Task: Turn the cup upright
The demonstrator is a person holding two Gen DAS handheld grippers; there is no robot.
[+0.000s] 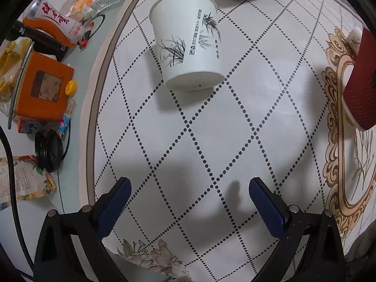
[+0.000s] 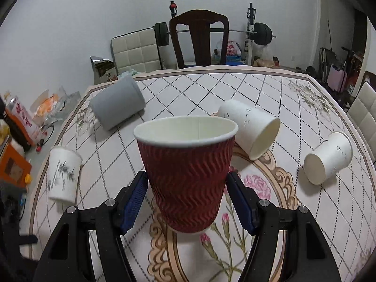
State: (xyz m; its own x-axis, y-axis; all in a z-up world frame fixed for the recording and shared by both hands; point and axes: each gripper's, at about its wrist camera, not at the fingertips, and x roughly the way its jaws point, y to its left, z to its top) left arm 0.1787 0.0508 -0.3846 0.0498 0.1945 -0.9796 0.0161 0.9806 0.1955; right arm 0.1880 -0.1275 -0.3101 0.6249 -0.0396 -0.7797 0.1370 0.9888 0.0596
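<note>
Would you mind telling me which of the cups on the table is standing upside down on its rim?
The white cup with ink bamboo print, at the table's left edge, stands mouth down. The red cup is upright between the right tongs; the grey cup and two other white cups lie sideways.

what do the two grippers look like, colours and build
Both match. The left gripper has two black angular plastic finger arms with triangular cut-outs, round silver bolt heads at the joints, and flat dark blue pads. The right gripper has the same black frame and silver bolts; its blue pads show a fine ribbed texture. No markings or sleeves visible.
</note>
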